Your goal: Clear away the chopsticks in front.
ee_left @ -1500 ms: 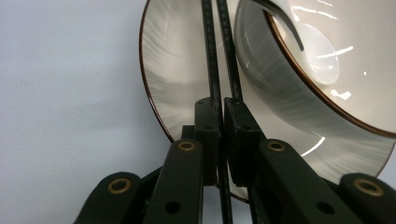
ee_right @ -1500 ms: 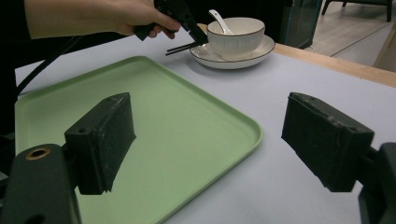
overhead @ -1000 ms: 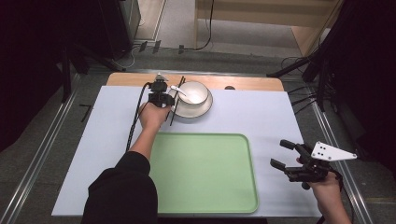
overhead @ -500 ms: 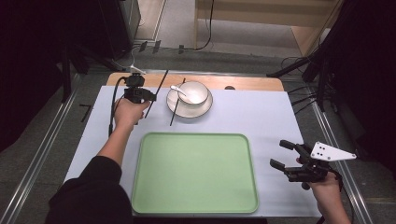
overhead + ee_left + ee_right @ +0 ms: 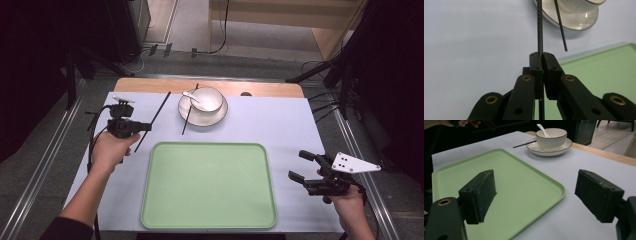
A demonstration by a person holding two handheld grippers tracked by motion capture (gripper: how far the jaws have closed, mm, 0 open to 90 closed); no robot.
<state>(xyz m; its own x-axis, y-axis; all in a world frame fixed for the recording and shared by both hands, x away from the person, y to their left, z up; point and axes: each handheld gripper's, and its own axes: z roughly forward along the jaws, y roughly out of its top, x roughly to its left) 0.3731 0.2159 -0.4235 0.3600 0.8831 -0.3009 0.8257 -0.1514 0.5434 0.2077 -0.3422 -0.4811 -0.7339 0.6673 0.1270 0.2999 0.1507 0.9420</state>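
My left gripper [image 5: 148, 125] is shut on a thin black chopstick [image 5: 161, 107] and holds it over the table, left of the tray. In the left gripper view the jaws [image 5: 543, 56] pinch that chopstick [image 5: 539, 27], which points up and away. A second chopstick [image 5: 189, 114] leans on the white plate [image 5: 220, 114], its low end on the table. The plate carries a white bowl [image 5: 207, 99] with a white spoon [image 5: 192, 97] in it. My right gripper [image 5: 300, 165] stands open and empty at the table's right, beside the green tray [image 5: 210, 185].
The tray [image 5: 506, 185] is bare and lies at the front middle of the pale blue table cover. A wooden strip [image 5: 260, 89] runs along the table's far edge. Cables and dark stands lie on the floor beyond.
My left gripper has drawn back from the plate, leftward and toward the person, with one chopstick in it. The other chopstick stays on the plate. The right gripper has not moved.
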